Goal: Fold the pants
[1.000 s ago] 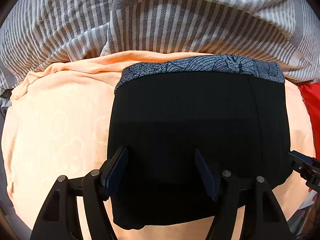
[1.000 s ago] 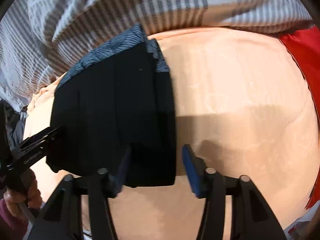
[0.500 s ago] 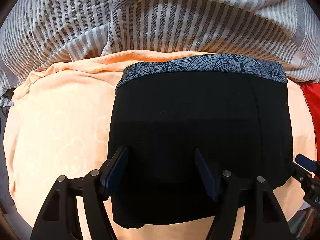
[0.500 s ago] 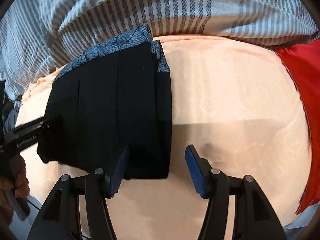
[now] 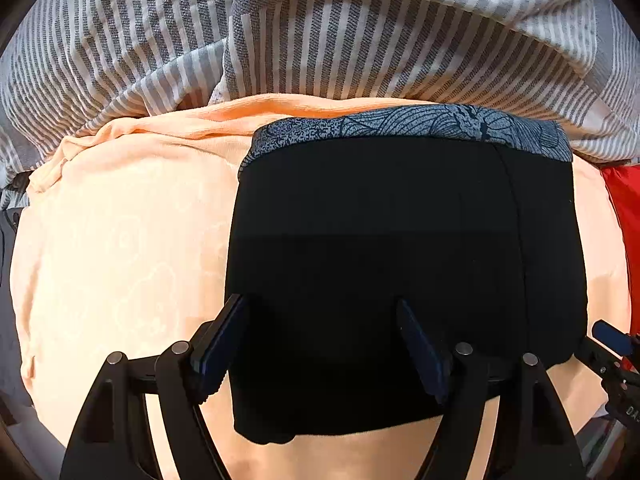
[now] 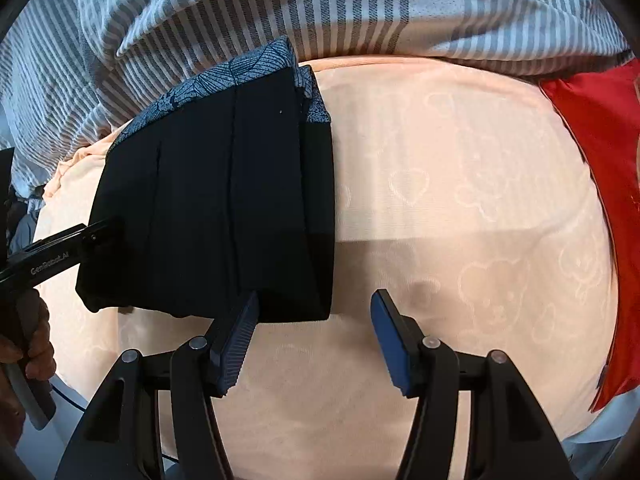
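Left wrist view. Left gripper (image 5: pixel 320 344) points straight down over the pants (image 5: pixel 404 264). Jaws apart and opening. The black cloth lies below and between them, but the pads do not pinch it: the left pad (image 5: pixel 218 344) stands at the pants' left edge, the right pad (image 5: pixel 420 350) over the middle of the fabric. Whether the tips rest on the cloth cannot be told.

Pants folded into a compact black rectangle, with a blue patterned waistband (image 5: pixel 404 126) along the far edge. They lie flat on a peach blanket (image 5: pixel 120 240), right of centre. Striped grey and white bedding (image 5: pixel 320 32) is bunched along the far side. A strip of red cloth (image 5: pixel 626 216) shows at the right edge. The tip of the right gripper (image 5: pixel 610 340) shows at the near right, just beside the pants' near right corner.

Right wrist view. Right gripper (image 6: pixel 314 334) tilted steeply down. Jaws apart, holding nothing. Left pad (image 6: pixel 236 340) sits at the near right corner of the pants (image 6: pixel 216 216), and contact cannot be judged. Right pad (image 6: pixel 390 340) is over bare peach blanket (image 6: pixel 460 240), well clear of the cloth.

The folded pants lie in the left half, layered edges visible, waistband (image 6: pixel 224 80) on the far side against the striped bedding (image 6: pixel 280 12). Left gripper (image 6: pixel 96 236) comes in from the left, its tip at the pants' left edge; a hand (image 6: pixel 28 344) holds its handle at the near left. Red cloth (image 6: pixel 600 160) lies along the right.
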Action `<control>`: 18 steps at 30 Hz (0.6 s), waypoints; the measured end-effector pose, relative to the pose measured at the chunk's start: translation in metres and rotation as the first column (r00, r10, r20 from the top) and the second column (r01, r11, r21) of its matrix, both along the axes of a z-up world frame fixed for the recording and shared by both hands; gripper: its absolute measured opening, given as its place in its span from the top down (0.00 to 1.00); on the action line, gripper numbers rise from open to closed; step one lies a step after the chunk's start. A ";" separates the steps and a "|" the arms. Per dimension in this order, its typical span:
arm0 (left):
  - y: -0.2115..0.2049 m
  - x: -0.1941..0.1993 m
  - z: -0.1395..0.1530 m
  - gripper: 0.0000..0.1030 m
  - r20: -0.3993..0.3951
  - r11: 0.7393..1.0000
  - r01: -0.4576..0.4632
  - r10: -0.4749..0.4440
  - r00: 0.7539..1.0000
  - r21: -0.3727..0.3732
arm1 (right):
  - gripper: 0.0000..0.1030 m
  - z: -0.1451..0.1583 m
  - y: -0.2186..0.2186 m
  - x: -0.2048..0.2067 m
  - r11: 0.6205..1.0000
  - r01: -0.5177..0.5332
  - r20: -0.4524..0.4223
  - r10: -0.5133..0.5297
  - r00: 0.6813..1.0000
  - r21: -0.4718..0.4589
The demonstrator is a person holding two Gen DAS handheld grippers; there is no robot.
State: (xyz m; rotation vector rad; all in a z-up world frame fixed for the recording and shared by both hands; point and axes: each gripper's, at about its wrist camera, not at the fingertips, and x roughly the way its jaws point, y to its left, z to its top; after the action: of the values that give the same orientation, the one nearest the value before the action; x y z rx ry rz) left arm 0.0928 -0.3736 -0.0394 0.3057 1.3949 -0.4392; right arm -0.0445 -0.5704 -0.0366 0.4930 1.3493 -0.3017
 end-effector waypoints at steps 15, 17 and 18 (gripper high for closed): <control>0.027 -0.005 0.010 0.25 -0.034 1.000 -0.009 0.008 0.999 -0.025 | 0.34 0.014 -0.002 -0.011 0.998 0.056 0.006 -0.056 0.998 0.024; 0.031 -0.006 0.012 0.25 -0.036 1.000 -0.011 0.010 0.999 -0.024 | 0.34 0.014 -0.003 -0.011 0.998 0.062 0.007 -0.062 0.998 0.029; 0.033 -0.006 0.013 0.25 -0.036 1.000 -0.013 0.013 0.999 -0.024 | 0.34 0.014 -0.003 -0.010 0.997 0.065 0.006 -0.065 0.998 0.031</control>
State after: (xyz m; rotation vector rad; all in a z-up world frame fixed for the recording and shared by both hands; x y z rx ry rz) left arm 0.0865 -0.3407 -0.0265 0.2701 1.4251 -0.4524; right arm -0.0547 -0.5731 -0.0224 0.5636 1.3343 -0.3327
